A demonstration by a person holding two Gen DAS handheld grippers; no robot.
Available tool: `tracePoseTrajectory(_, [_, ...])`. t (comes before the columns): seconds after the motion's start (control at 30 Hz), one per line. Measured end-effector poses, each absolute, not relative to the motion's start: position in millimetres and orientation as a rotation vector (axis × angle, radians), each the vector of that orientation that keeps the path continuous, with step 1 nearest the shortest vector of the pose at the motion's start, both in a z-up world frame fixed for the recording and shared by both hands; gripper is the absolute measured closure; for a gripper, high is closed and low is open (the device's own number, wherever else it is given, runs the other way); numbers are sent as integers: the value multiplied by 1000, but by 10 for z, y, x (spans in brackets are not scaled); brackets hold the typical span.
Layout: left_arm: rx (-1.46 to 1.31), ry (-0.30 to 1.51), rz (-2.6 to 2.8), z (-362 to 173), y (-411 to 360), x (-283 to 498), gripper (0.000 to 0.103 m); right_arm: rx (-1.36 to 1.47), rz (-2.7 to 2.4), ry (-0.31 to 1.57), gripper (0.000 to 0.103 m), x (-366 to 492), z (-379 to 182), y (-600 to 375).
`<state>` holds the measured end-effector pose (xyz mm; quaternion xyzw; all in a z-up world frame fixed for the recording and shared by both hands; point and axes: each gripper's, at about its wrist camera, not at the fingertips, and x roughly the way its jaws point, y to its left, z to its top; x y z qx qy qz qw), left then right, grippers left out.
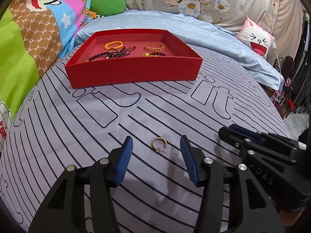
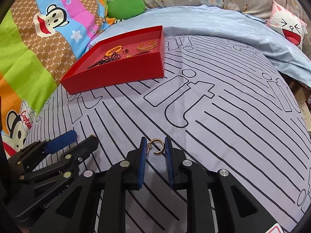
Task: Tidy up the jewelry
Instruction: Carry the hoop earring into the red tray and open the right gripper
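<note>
A small gold hoop earring [image 1: 159, 145] lies on the striped bedsheet between the blue fingertips of my left gripper [image 1: 156, 138], which stands open around it without touching. A second gold hoop earring [image 2: 155, 146] spans the narrow gap between the pads of my right gripper [image 2: 155, 138], which is shut on it. The right gripper [image 1: 231, 128] sits just right of the left one. Farther back, a red tray [image 1: 132, 75] holds an orange bead bracelet [image 1: 114, 44], a gold chain bracelet [image 1: 154, 46] and dark bead strands [image 1: 114, 55].
A colourful cartoon quilt [image 1: 29, 44] rises along the left, with a green cushion [image 1: 107, 4] behind the tray. A light blue blanket [image 1: 213, 38] and a cartoon-face pillow [image 1: 256, 36] lie at the back right. The bed's edge drops off at the right.
</note>
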<state>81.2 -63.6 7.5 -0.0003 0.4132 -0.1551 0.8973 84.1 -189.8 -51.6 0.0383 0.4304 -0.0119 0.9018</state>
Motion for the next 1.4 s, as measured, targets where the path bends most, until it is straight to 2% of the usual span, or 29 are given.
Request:
tracePoseTrajectory(0.43, [13,878,-316,13,-675,868,78,96,-17,891,86,842,-531,-1926])
tracePoseTrajectory(0.53, [15,880,-326,13,-683,867,86,97,-14,891,86,845,-530,-1918])
tracePoseTrajectory(1.0, [-11,895,-319,91,-606,853,86,85,15,864,86,795,-378,-1779])
tracePoseTrajectory(1.4, [-32,832,-280,451,-392,943,86,49,75,807,85,872,-97,-1520])
